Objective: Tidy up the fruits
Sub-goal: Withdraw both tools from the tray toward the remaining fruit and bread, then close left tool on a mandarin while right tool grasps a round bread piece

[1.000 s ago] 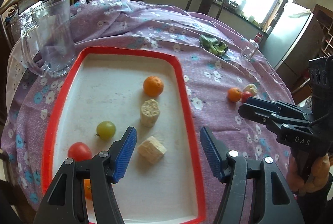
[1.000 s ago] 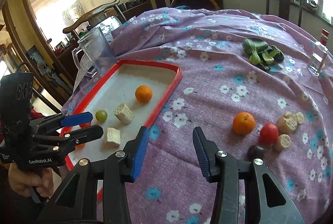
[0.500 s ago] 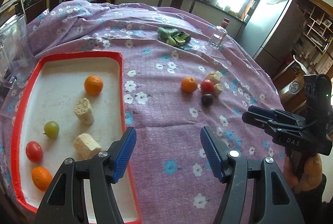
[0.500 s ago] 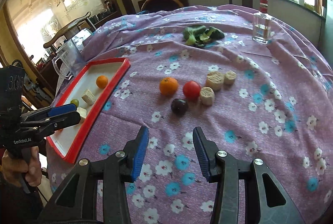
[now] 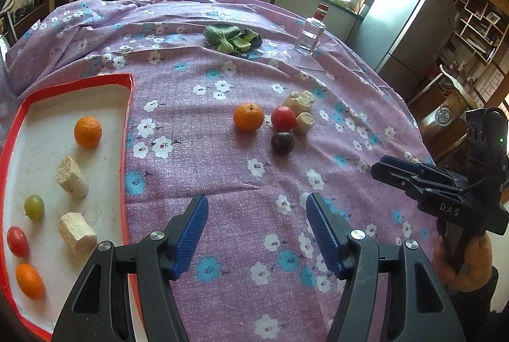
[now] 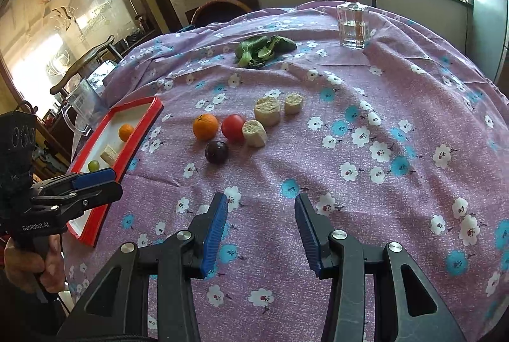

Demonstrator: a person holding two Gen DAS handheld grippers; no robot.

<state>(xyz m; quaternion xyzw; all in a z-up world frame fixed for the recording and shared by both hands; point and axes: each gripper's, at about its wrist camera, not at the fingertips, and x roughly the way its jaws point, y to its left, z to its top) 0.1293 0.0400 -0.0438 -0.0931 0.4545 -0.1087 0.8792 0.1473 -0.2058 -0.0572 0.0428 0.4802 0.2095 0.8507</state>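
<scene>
Left wrist view: left gripper (image 5: 256,232) jaws apart, empty, hovering over cloth just right of red tray (image 5: 126,132). Right gripper (image 6: 261,230) likewise spread, empty. Loose cluster far centre: mandarin (image 6: 205,126), tomato (image 6: 233,127), plum (image 6: 216,152). Judged awaiting transfer to tray, part-filled.

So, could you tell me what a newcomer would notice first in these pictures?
Probably the cluster of loose produce mid-table: an orange, a red tomato, a dark plum and pale corn pieces. Next, the red-rimmed tray at the left, already holding fruit, and the floral purple tablecloth.
</scene>
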